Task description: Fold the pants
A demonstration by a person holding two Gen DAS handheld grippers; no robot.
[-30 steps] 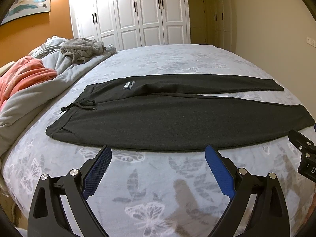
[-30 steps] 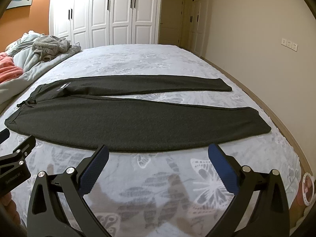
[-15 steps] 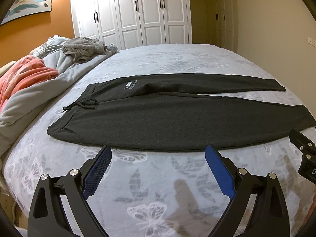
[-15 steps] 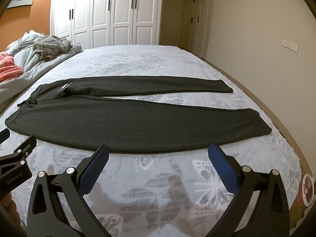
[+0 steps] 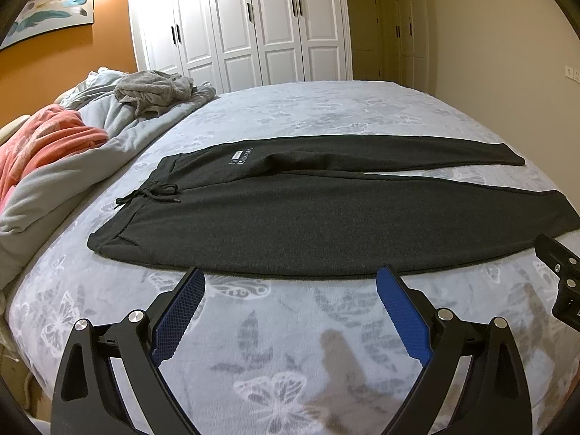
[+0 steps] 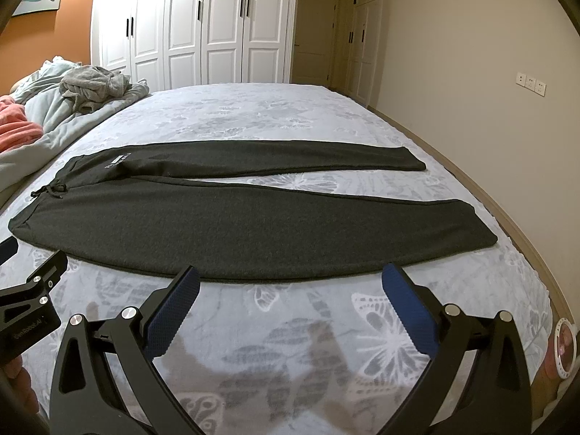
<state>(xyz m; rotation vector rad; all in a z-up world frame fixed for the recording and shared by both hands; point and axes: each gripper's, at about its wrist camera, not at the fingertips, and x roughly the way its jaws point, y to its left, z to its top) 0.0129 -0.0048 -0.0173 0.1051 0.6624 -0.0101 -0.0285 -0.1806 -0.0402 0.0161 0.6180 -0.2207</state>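
Dark grey pants [image 5: 308,217] lie flat across the bed, waistband with a drawstring [image 5: 152,194] at the left, both legs spread toward the right. They also show in the right wrist view [image 6: 253,224]. My left gripper [image 5: 290,282] is open and empty, hovering just in front of the near leg's edge. My right gripper [image 6: 290,279] is open and empty, also just short of the near leg's edge, further toward the cuff [image 6: 471,224]. The right gripper's body shows at the edge of the left wrist view [image 5: 562,279].
The bed [image 5: 326,344] has a grey butterfly-print cover. Crumpled grey bedding and clothes [image 5: 152,90] and a coral blanket [image 5: 47,137] lie along the left side. White wardrobes [image 5: 253,25] stand behind. The bed's right edge [image 6: 525,253] drops to the floor.
Both grippers have moved slightly toward the pants. The pants have not moved.
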